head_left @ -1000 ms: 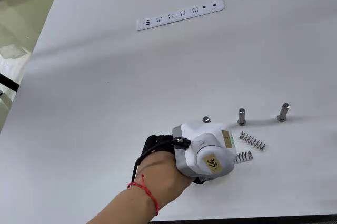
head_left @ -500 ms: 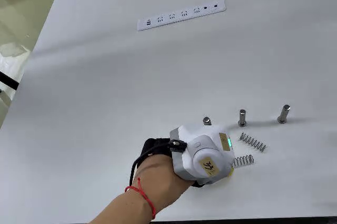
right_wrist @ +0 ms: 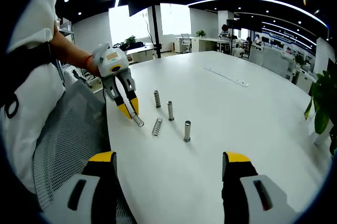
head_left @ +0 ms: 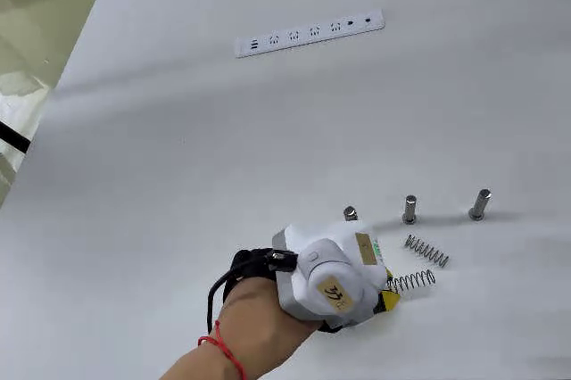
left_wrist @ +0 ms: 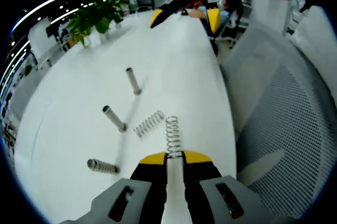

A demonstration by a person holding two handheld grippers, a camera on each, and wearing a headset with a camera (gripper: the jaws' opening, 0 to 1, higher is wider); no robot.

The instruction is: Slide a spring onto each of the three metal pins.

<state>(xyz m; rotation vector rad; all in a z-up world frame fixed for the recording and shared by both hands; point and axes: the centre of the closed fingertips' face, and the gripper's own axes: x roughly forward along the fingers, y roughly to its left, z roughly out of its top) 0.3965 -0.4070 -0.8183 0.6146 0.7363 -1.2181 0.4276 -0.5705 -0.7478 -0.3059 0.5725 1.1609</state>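
Three metal pins [head_left: 351, 213] [head_left: 409, 209] [head_left: 480, 204] stand upright in a row on the white table [head_left: 223, 157]. My left gripper [head_left: 388, 298] is just in front of them, low over the table. Its yellow tips [left_wrist: 174, 156] are shut on one end of a spring [left_wrist: 172, 133], which sticks out toward the right [head_left: 412, 280]. A second spring [head_left: 426, 251] lies loose between the held one and the pins. My right gripper [right_wrist: 169, 161] hovers open and empty farther off, facing the pins [right_wrist: 170, 111] and the left gripper [right_wrist: 129, 108].
A white power strip [head_left: 310, 33] lies on the far part of the table. The table's near edge runs close behind the left hand [head_left: 259, 318]. A grey mesh chair [left_wrist: 284, 119] stands beside that edge.
The left gripper has drawn back a little toward the near edge, and more of the held spring shows beyond its tips. The head camera has shifted slightly.
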